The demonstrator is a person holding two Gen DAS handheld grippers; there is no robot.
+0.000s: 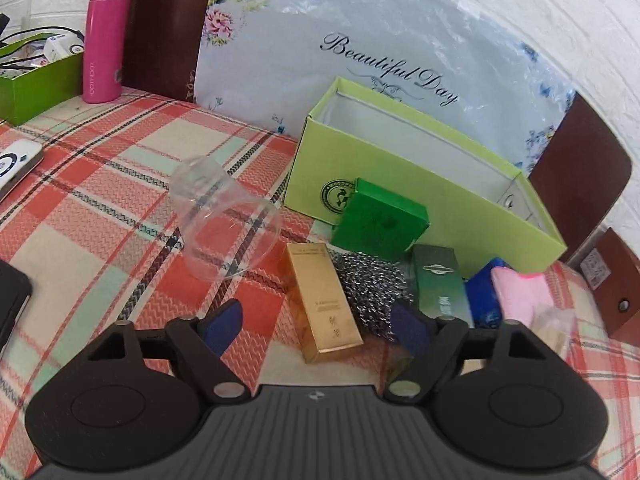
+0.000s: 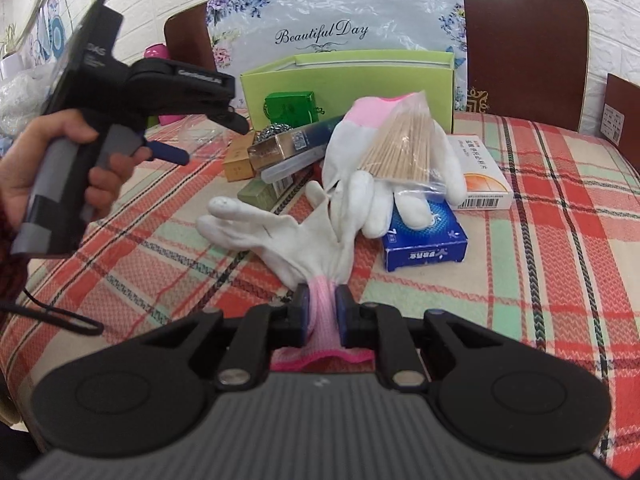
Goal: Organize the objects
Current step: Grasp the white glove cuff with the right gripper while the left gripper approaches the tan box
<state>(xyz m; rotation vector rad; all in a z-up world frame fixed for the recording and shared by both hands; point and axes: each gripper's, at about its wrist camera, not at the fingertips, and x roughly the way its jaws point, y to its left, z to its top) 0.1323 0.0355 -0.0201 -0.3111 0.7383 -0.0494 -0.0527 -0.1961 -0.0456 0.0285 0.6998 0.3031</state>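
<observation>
Plaid cloth in red, cream and mint covers the table (image 2: 520,280), with a white brick wall and a floral "Beautiful Day" bag (image 1: 400,60) behind it.

Nearest my right tongs (image 2: 323,312) lies a white knit glove (image 2: 288,236) with a pink cuff, fingers spread flat toward the left. My right jaws are pinched narrow on that cuff, the pink fabric bunched between the blue pads (image 2: 344,312). Just beyond, a second white glove (image 2: 360,184) is draped over a blue carton (image 2: 424,248), and a clear bag of toothpicks (image 2: 400,148) lies on top of it. A white and orange medicine box (image 2: 484,176) sits to the right, touching the pile.

Farther back are a steel scouring pad (image 2: 272,134), a gold box (image 2: 238,166), a dark green carton (image 2: 256,194) and a shiny green box (image 2: 290,106), all clustered in front of an open lime-green cardboard box (image 2: 360,80).

My left tongs (image 1: 316,328) hover with the jaws standing fairly wide, the pads touching nothing; the near end of the gold box (image 1: 324,300) lies below and between them. A clear plastic cup (image 1: 224,220) lies on its side to the left of that box. My left hand (image 2: 56,168) grips the handle, seen from the right wrist view.

At the far left stand a pink flask (image 1: 106,36) and a smaller green box (image 1: 40,80) full of cables.
</observation>
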